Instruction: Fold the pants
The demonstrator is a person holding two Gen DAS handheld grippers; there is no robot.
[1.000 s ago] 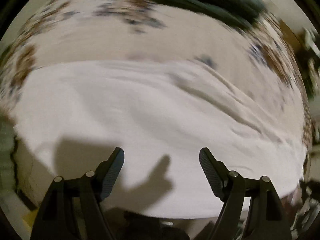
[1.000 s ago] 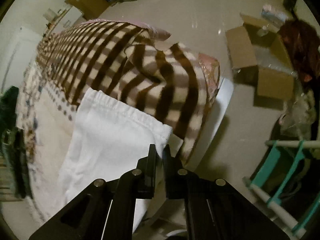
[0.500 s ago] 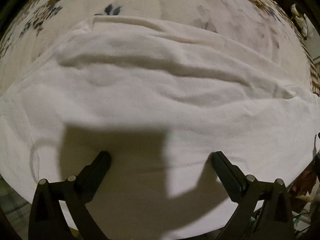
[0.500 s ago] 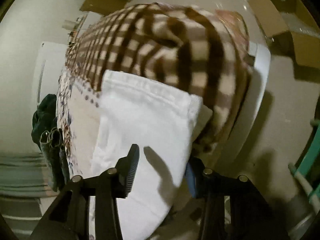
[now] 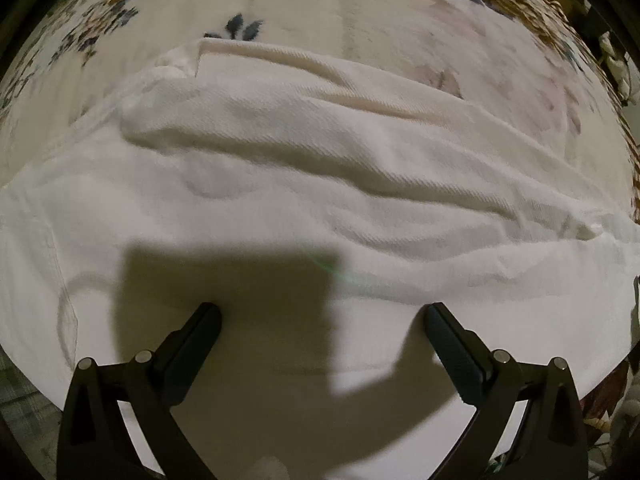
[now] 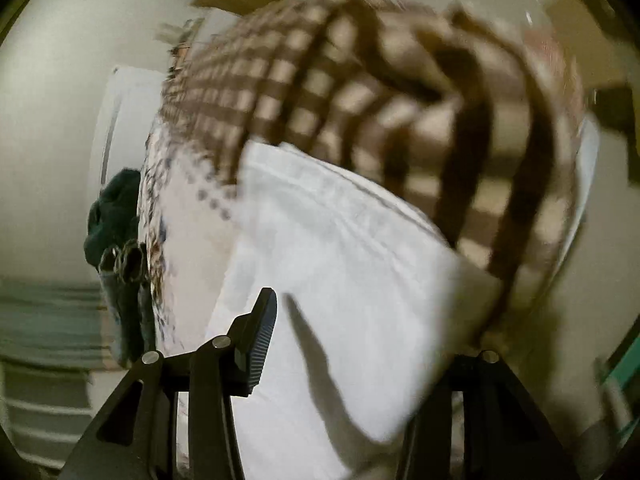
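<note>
The pants (image 5: 304, 184), white and creased in long soft folds, lie spread across a flowered bedsheet (image 5: 392, 28), with their far end beside a brown checked blanket (image 6: 360, 92) in the right wrist view. The left gripper (image 5: 322, 316) points down over the cloth with its jaws spread wide and nothing pinched between them. The right gripper (image 6: 360, 320) has just been opening, its jaws now apart; a corner of the white cloth lies between them, hiding the right finger, with no grip visible.

White folded cotton pants (image 6: 340, 264) on a bed

The right gripper (image 6: 360, 320), jaws just opening, straddles their corner beside a brown checked blanket (image 6: 360, 92).
</note>
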